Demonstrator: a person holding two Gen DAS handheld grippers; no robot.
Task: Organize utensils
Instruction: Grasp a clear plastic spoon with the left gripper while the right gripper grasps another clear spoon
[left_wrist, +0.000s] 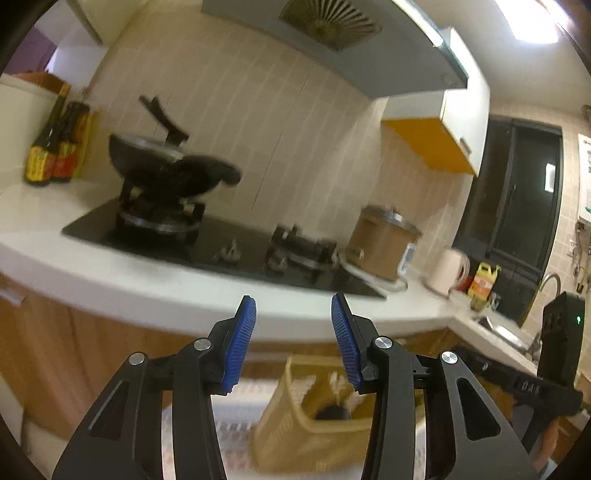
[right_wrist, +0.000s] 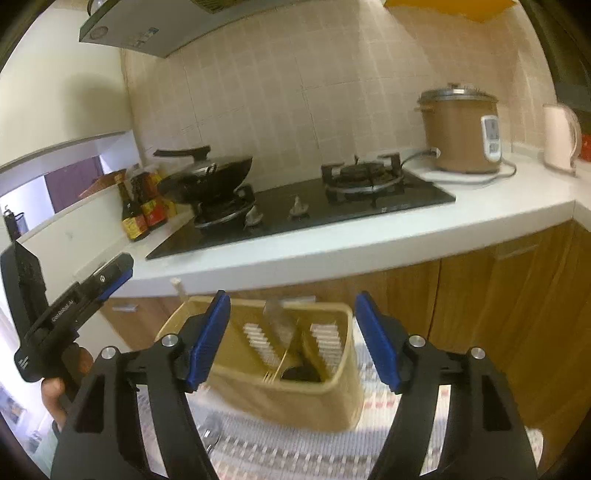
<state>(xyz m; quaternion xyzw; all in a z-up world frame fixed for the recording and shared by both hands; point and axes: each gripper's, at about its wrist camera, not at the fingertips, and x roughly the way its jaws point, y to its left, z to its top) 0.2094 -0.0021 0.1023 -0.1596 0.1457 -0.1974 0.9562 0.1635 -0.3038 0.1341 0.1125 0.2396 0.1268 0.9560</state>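
A beige plastic utensil basket (right_wrist: 295, 402) stands on a striped cloth (right_wrist: 258, 446) below the counter edge. Inside it lean a metal spatula (right_wrist: 277, 322), a dark ladle (right_wrist: 301, 373) and some thin sticks (right_wrist: 275, 371). My right gripper (right_wrist: 292, 299) is open just in front of the basket, with nothing between its blue pads (right_wrist: 208, 339). My left gripper (left_wrist: 293, 299) is open too and empty, higher, facing the counter edge, with the basket (left_wrist: 288, 435) blurred below it. The left gripper (right_wrist: 118, 269) also shows at the left of the right wrist view, held by a hand (right_wrist: 51, 391).
A white counter (right_wrist: 332, 251) carries a black gas hob (right_wrist: 369, 206), a wok (right_wrist: 210, 181) with a lid, sauce bottles (right_wrist: 142, 212), a brown rice cooker (right_wrist: 460, 129) and a white kettle (right_wrist: 559, 134). Wooden cabinet doors (right_wrist: 498, 295) run below. A sink (left_wrist: 498, 328) lies far right.
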